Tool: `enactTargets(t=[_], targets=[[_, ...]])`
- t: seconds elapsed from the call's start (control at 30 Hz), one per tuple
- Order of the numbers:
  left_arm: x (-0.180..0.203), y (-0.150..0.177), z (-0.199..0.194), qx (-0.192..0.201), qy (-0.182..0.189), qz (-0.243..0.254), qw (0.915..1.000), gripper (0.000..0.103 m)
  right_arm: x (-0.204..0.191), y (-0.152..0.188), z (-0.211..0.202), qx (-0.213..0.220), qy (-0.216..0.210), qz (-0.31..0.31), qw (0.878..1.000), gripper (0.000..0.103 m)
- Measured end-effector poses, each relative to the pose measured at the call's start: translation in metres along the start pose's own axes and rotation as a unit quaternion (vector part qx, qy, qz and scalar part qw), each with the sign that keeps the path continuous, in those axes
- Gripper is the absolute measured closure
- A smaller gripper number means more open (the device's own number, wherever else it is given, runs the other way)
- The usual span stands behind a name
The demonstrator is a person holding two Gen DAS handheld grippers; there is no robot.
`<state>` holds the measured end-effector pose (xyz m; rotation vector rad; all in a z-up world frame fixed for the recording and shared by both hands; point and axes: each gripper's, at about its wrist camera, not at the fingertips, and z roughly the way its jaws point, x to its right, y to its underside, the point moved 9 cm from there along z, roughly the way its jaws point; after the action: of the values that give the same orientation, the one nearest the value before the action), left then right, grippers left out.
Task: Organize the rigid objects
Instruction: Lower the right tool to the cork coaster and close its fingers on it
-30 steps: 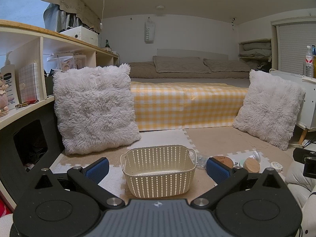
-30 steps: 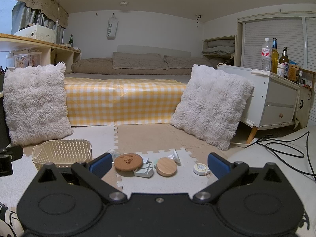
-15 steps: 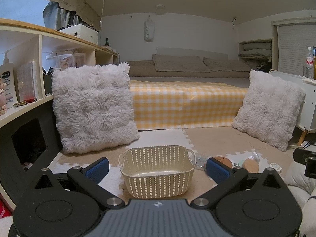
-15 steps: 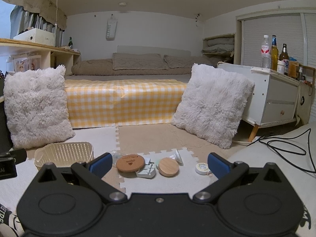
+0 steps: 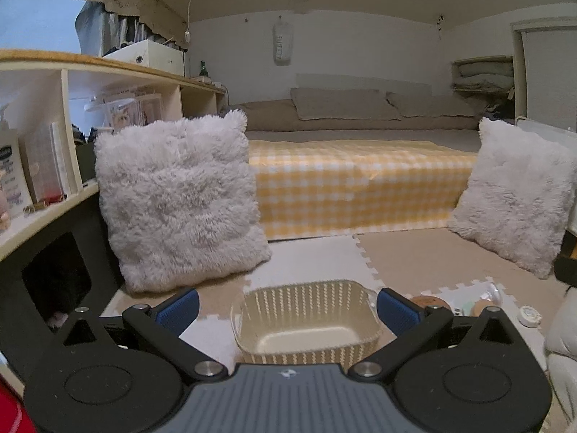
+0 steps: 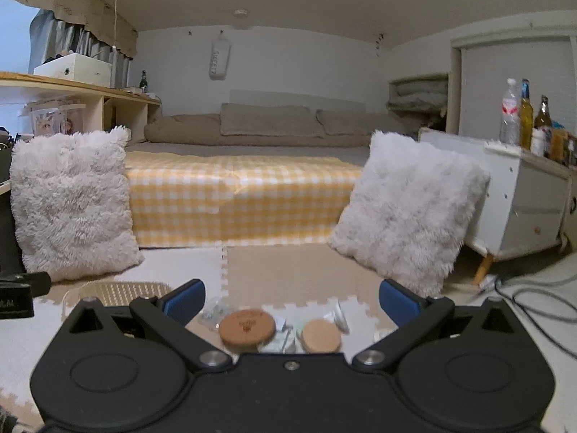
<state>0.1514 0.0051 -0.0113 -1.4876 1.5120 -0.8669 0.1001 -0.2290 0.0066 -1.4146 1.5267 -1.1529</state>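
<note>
A cream perforated basket (image 5: 306, 301) stands empty on the foam floor mat, straight ahead between the blue fingertips of my open left gripper (image 5: 287, 310). In the right wrist view the basket (image 6: 122, 290) lies low at the left. My right gripper (image 6: 292, 301) is open and holds nothing. Just beyond it lie a brown cork coaster (image 6: 247, 326), a pale wooden lid (image 6: 320, 335), a small white round piece (image 6: 340, 315) and clear plastic bits (image 6: 212, 310). The coaster (image 5: 429, 301) and lid (image 5: 481, 306) also show right of the basket, with a small round case (image 5: 529, 315).
Two fluffy white pillows (image 5: 176, 202) (image 6: 407, 209) lean at either side of a low bed with a yellow check cover (image 6: 238, 195). A shelf unit (image 5: 43, 151) runs along the left. A white cabinet (image 6: 523, 198) with bottles stands right, cables (image 6: 533, 296) beside it.
Both grippers have sunk lower and edged forward. The basket now sits closer in the left view, and the coaster and lid sit nearer the right gripper's body. Both stay open.
</note>
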Motion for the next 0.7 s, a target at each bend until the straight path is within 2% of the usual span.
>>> enactTargets(t=[0.1,0.3,0.47,0.7], targets=[[-0.004,-0.010,0.019,-0.016,-0.008,0.006,0.9998,0.000,-0.002,-0.010,0.017,0.001,-0.012,-0.012,1.000,0.000],[-0.018,-0.021,0.068,-0.061,0.008,-0.002,0.9981,0.000,0.001,-0.016,0.057,-0.019,-0.024,-0.022,0.999,0.000],[-0.026,-0.026,0.108,-0.084,-0.014,0.008,0.9963,0.000,-0.001,-0.014,0.088,-0.033,-0.038,-0.037,0.998,0.000],[-0.051,-0.013,0.156,-0.135,-0.039,-0.026,0.9897,0.000,-0.005,-0.001,0.137,-0.066,-0.073,-0.056,0.994,0.000]])
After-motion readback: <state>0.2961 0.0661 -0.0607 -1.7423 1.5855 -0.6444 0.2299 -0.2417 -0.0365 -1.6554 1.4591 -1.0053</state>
